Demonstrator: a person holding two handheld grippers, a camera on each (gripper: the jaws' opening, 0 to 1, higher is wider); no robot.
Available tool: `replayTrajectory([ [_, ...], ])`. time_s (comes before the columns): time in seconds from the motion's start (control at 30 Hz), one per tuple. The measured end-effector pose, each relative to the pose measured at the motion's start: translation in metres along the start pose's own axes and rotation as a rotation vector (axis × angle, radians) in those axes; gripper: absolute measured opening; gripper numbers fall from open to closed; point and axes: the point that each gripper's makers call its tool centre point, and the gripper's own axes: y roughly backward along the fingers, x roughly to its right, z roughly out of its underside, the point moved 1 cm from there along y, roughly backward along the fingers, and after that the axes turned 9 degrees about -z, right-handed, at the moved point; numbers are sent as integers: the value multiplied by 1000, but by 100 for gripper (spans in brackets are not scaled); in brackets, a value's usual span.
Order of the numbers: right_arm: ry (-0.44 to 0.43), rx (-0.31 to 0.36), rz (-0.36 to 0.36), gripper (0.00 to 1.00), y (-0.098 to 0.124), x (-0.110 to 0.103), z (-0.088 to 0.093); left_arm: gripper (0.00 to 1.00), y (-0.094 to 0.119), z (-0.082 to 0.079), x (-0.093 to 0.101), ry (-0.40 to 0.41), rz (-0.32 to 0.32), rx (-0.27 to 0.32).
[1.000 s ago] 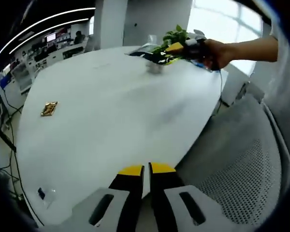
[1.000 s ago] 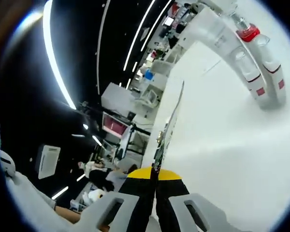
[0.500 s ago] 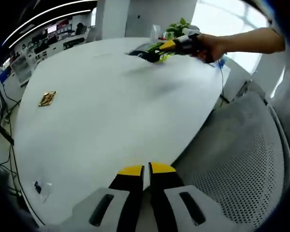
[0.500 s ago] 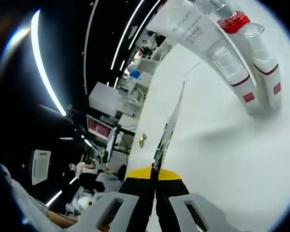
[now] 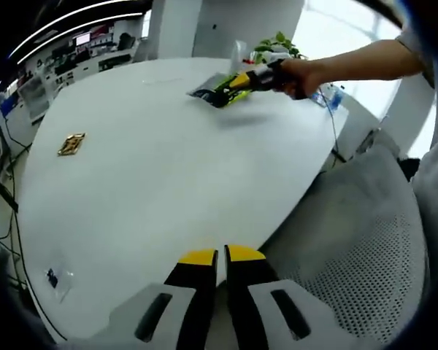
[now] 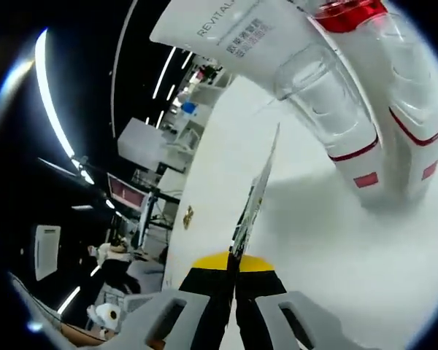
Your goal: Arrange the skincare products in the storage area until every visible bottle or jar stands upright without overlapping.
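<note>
The right gripper (image 6: 235, 264) has its jaws closed on a thin flat sachet (image 6: 254, 195), seen edge-on and rising from the jaw tips. Just beyond the sachet, two clear-capped white bottles with red bands (image 6: 365, 142) and a white tube with a red cap (image 6: 277, 36) stand on the white bench (image 6: 314, 248). The left gripper (image 5: 219, 257) hangs at the bench's near edge (image 5: 168, 182), jaws pressed together on nothing. Far across the bench, a hand (image 5: 299, 73) holds the right gripper with the sachet near a potted plant (image 5: 277, 45). A small gold packet (image 5: 71, 144) lies well left of the sachet. A mesh chair (image 5: 358, 248) stands beside the bench.
</note>
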Motion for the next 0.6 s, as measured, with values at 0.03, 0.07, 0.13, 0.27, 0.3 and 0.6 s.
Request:
replayTrajectory([
  [0.03, 3, 3, 12, 0, 0, 2, 0, 0, 0, -1, 0, 2, -1, 4],
  [0.07, -6, 5, 26, 0, 0, 5, 1, 0, 0, -1, 0, 3, -2, 8],
  [0.13, -29, 14, 64, 0, 2, 12, 2, 0, 0, -1, 0, 2, -1, 6],
  [0.27, -22, 31, 109, 0, 3, 16, 0, 0, 0, 0, 0, -3, 0, 4],
  [0.3, -11, 31, 114, 0, 3, 15, -1, 0, 0, 0, 0, -3, 0, 4],
  [0.6, 19, 61, 214, 0, 7, 27, -13, 0, 0, 0, 0, -4, -3, 2],
])
